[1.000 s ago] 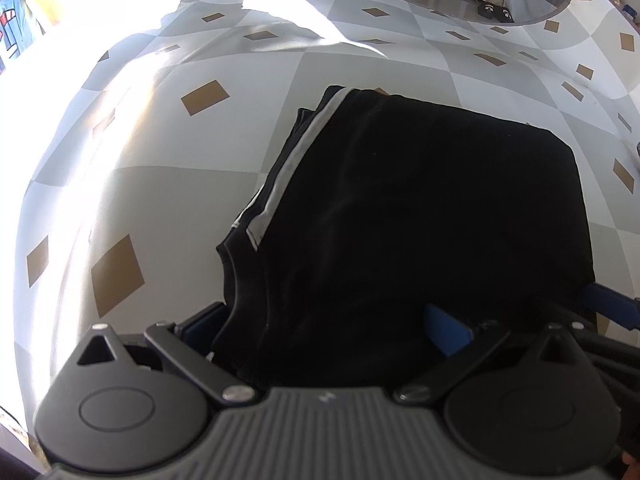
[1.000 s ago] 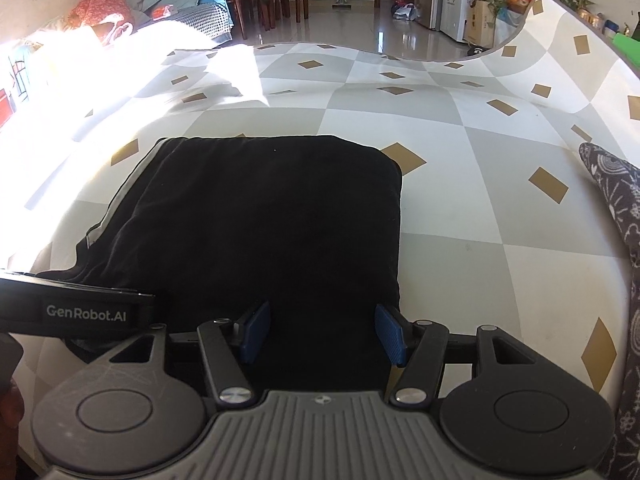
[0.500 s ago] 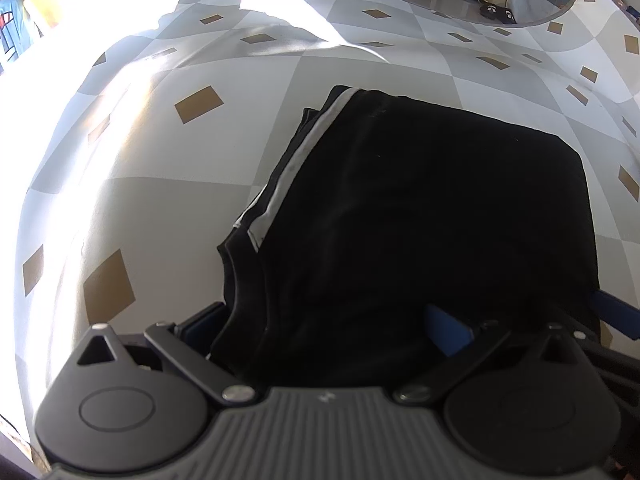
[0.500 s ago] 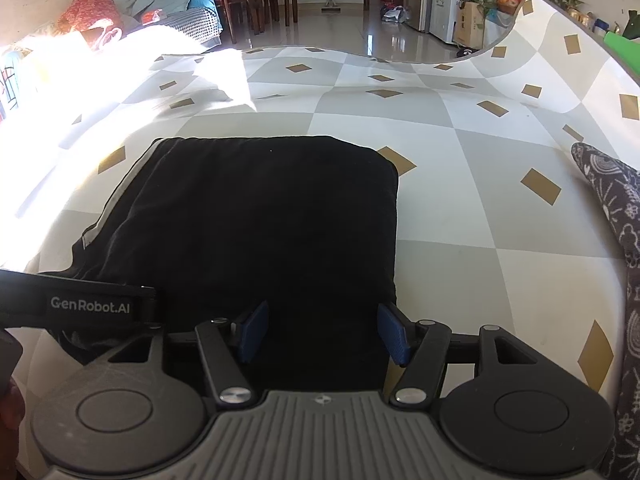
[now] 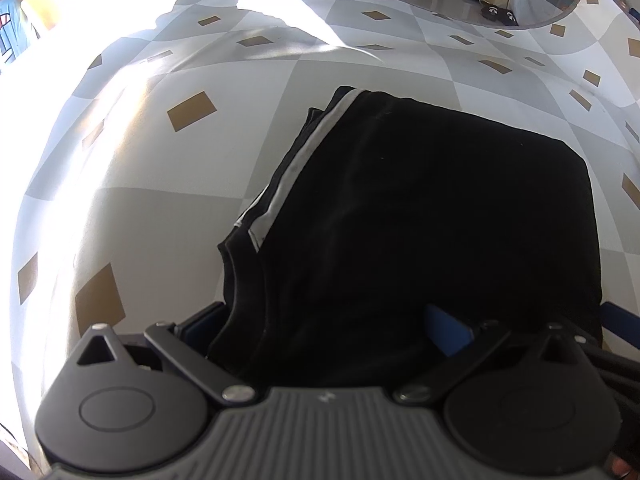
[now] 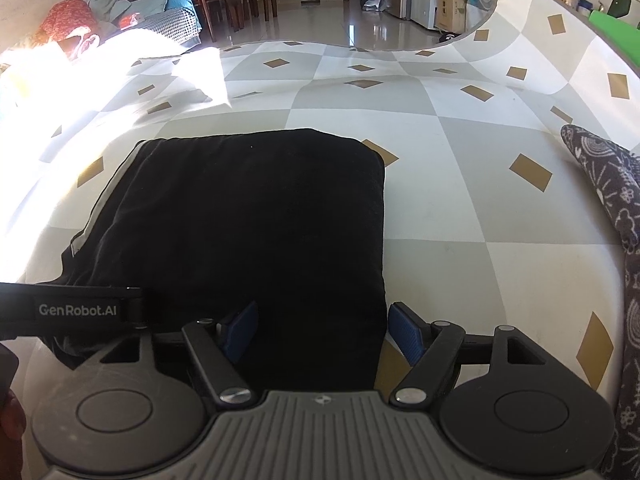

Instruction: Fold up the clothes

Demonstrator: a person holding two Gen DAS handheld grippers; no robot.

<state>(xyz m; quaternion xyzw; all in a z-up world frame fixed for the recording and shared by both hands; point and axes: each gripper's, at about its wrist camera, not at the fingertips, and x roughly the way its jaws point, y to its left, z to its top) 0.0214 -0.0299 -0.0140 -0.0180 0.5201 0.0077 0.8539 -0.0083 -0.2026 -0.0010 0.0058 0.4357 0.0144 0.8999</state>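
Black knit cloth, the folded garment (image 6: 248,232) lies as a thick, soft-cornered rectangle on the desk (image 6: 460,208), its near edge reaching in between both tongs. A pale stripe (image 5: 304,160) runs down its left side, where stacked layers show. Folding looks nearly done; squaring or setting it aside seems left. The right tongs (image 6: 322,330) are opening, blue pads clear of the fabric between them. The left tongs (image 5: 324,326) stand wide, cloth draped between, apparently ungripped. Checkered grey, white and tan covering lies smooth beneath; a patterned dark cloth (image 6: 608,184) sits well apart.
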